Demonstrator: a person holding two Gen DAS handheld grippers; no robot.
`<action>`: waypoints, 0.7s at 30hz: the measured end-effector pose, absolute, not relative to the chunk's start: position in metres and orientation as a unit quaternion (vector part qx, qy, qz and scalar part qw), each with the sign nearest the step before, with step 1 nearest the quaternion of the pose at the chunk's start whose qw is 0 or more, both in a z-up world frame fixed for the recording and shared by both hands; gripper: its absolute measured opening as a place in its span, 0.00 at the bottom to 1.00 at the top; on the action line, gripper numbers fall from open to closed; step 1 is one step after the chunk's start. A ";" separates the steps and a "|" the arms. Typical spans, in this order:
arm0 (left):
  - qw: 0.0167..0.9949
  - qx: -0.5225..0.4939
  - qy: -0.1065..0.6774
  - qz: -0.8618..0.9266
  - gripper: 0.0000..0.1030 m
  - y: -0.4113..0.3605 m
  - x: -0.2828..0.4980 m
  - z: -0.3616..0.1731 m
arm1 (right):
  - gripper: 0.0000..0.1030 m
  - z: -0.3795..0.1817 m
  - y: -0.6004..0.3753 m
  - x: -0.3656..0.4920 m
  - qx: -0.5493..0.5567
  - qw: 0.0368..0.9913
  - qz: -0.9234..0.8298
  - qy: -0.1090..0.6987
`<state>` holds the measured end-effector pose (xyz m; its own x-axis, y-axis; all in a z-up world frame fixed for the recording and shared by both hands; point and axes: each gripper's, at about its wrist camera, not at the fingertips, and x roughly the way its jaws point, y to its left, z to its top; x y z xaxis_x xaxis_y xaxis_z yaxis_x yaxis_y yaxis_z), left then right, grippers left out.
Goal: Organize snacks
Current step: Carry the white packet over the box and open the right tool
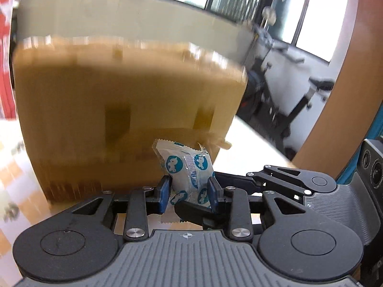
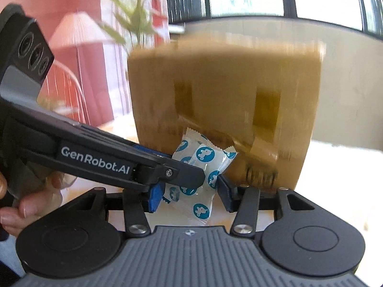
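We see a big cardboard box [image 1: 129, 110] filling the middle of the left wrist view, blurred, its front wall patched with strips of brown tape [image 1: 203, 117]. The same box [image 2: 225, 110] fills the centre and right of the right wrist view, where a loose tape end [image 2: 261, 143] curls off its lower front. It stands on a pale counter [image 1: 249, 134] and blocks most of what lies ahead of both claws. Behind it runs a beige panel [image 1: 134, 16], with windows along the top of both frames.

At the right of the left view a wooden edge [image 1: 344, 110] curves upward, and dark stands [image 1: 282, 110] fill the room beyond the counter's far edge. In the upper left of the right view we make out a red wall [image 2: 59, 0], a lamp [image 2: 76, 31] and a plant [image 2: 134, 14].

Open counter shows to the right of the box in both views.

One snack packet [image 1: 189, 174], white with blue round prints, sits low in the centre, just before the box. The left claw [image 1: 189, 189] pinches it between blue pads, and the right claw [image 2: 189, 191] presses on the same packet [image 2: 198, 167] from either side. In the right view the left claw's arm crosses from the left edge, and a hand [image 2: 21, 205] grips it at the lower left.
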<state>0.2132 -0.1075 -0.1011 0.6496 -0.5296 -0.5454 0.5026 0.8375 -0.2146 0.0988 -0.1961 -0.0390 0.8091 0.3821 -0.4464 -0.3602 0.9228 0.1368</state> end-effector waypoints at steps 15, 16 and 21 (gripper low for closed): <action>0.937 -0.026 0.215 -0.275 0.34 -0.104 0.273 0.005 | 0.49 0.059 -0.189 0.183 -0.030 0.970 0.191 0.148; 0.937 -0.027 0.216 -0.273 0.34 -0.103 0.282 0.007 | 0.49 0.061 -0.188 0.190 -0.029 0.970 0.190 0.149; 0.939 -0.026 0.225 -0.259 0.34 -0.112 0.310 0.010 | 0.49 0.060 -0.189 0.226 -0.025 0.971 0.174 0.162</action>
